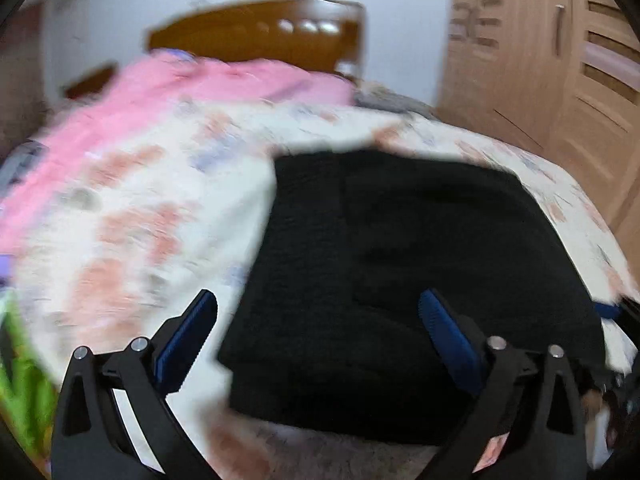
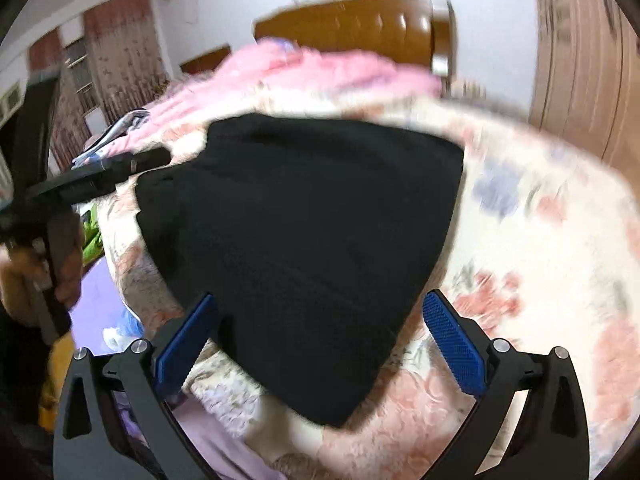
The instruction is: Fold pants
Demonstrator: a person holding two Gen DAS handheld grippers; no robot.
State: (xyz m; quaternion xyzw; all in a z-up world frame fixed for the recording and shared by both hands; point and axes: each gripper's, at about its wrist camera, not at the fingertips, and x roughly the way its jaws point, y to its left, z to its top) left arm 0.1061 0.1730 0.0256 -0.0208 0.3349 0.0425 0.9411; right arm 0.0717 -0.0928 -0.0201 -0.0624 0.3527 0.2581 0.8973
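The black pants (image 1: pixel 404 280) lie folded into a compact block on the floral bed cover (image 1: pixel 132 216). My left gripper (image 1: pixel 318 304) hovers above their near left part, open, nothing between its blue pads (image 1: pixel 188 340). In the right wrist view the same pants (image 2: pixel 304 232) fill the middle. My right gripper (image 2: pixel 320 312) is open over their near corner, its pads (image 2: pixel 452 340) wide apart and holding nothing. At the left of that view a hand (image 2: pixel 28 280) holds the left gripper's black body (image 2: pixel 92 180). Both views are motion-blurred.
A pink blanket (image 1: pixel 168 84) is heaped at the bed's far end before a brown headboard (image 1: pixel 256 32). A wooden wardrobe (image 1: pixel 560 80) stands to the right. Curtains (image 2: pixel 120 52) hang at the far left, and green and purple items (image 2: pixel 92 224) lie beside the bed's left edge.
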